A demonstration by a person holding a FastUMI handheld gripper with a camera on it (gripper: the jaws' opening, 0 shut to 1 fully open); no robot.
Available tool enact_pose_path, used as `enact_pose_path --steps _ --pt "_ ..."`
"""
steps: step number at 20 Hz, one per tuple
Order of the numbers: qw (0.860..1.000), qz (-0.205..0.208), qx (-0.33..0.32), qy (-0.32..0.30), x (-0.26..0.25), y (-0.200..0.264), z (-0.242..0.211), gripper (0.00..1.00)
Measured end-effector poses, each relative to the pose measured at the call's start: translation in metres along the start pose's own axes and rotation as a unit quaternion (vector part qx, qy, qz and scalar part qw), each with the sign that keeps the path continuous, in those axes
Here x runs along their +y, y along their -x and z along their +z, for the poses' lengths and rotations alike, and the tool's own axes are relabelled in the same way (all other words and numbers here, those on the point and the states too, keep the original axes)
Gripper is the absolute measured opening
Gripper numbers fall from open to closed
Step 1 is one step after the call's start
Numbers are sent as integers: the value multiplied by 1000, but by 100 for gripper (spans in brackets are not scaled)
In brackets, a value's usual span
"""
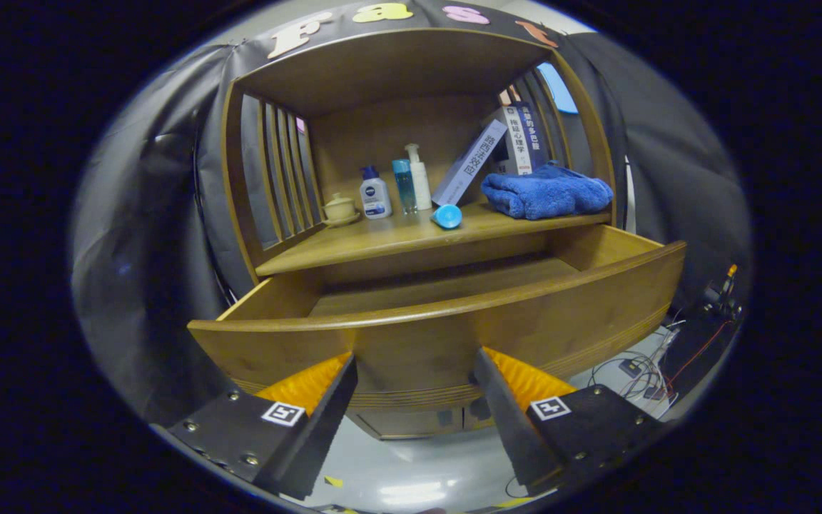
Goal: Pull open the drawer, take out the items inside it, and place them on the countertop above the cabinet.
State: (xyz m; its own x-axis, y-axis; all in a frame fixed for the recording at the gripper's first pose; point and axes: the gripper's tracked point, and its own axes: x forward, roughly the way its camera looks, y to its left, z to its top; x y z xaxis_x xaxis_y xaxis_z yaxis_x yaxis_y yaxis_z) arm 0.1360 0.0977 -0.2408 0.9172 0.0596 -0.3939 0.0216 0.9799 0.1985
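A wooden cabinet stands ahead with its drawer (439, 335) pulled out toward me. The part of the drawer floor that I see is bare wood; the tall front panel hides the near part. On the countertop (382, 243) above lie a folded blue towel (546, 191) at the right and a small light-blue cup (447, 215) on its side near the middle. My gripper (414, 368) is open just in front of the drawer's front panel, with nothing between its fingers.
Farther back on the countertop stand a small cream lidded pot (340, 208), three bottles (404, 187) and leaning books (496, 157). A wooden roof and slatted sides enclose the shelf. Cables (639, 371) lie on the floor at the right of the cabinet.
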Motion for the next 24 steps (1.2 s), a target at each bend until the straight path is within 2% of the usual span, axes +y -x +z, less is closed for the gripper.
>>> enact_pose_path --steps 24 --pt "1000 1 -2 0 2 -111 37 97"
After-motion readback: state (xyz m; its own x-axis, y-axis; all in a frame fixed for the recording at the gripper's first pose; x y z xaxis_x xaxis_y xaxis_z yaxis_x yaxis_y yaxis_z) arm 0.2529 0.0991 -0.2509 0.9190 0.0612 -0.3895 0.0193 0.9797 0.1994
